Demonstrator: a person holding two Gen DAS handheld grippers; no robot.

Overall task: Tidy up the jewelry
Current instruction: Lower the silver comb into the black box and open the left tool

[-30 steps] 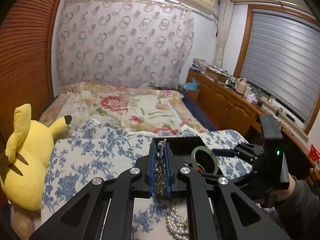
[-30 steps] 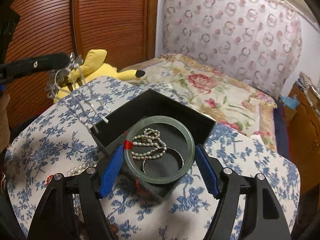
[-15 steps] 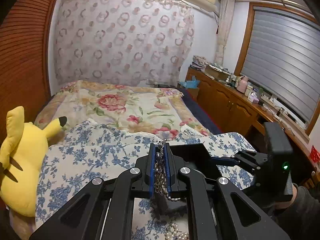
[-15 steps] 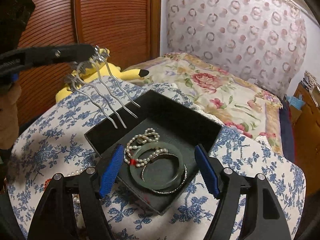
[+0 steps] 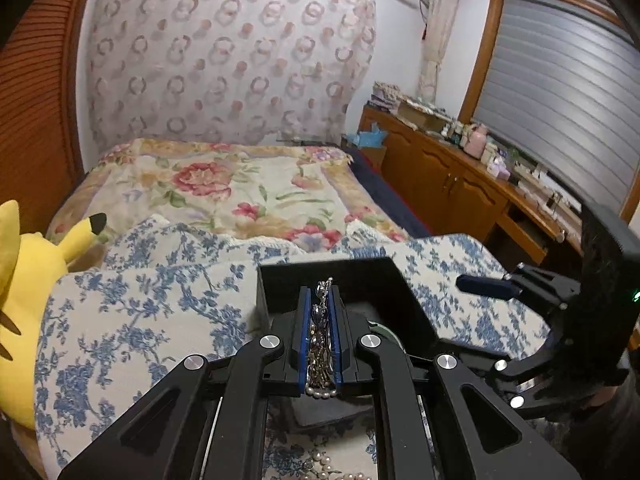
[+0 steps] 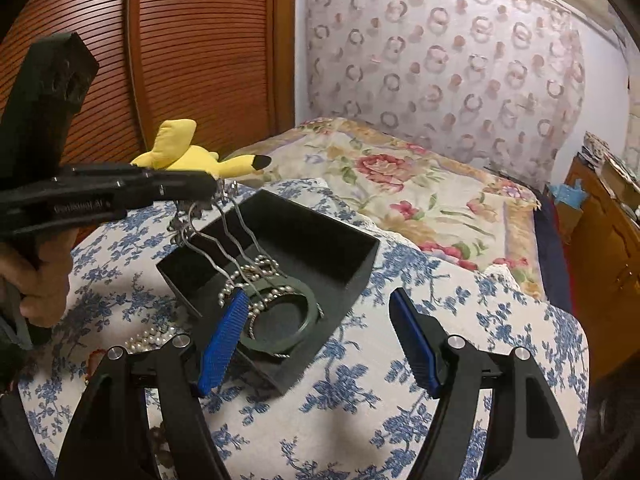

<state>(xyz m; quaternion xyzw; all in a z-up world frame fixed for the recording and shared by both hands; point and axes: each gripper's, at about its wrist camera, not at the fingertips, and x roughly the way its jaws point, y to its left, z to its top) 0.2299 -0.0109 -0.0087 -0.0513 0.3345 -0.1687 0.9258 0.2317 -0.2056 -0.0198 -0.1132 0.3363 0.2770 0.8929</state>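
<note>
A black open box [image 6: 320,240] sits on the blue-flowered cloth; it also shows in the left wrist view [image 5: 340,276]. In it lie a green jade bangle [image 6: 296,320], a pearl string [image 6: 256,268] and a thin silver bangle. My left gripper [image 5: 320,296] is shut on a silver hair comb [image 5: 320,336]; its long prongs [image 6: 228,240] hang down over the box's left part. My right gripper [image 6: 320,340] is open and empty, just in front of the box, and shows at the right of the left wrist view [image 5: 492,286].
More pearls [image 6: 150,340] lie on the cloth left of the box, also seen in the left wrist view [image 5: 340,472]. A yellow plush toy [image 6: 188,156] lies behind. A flowered bed [image 5: 240,188] is beyond, wooden cabinets [image 5: 460,188] at right, wooden doors [image 6: 180,52] at left.
My right gripper let go of the green bangle, which now lies in the box, and drew back. My left gripper carried the comb rightward over the box.
</note>
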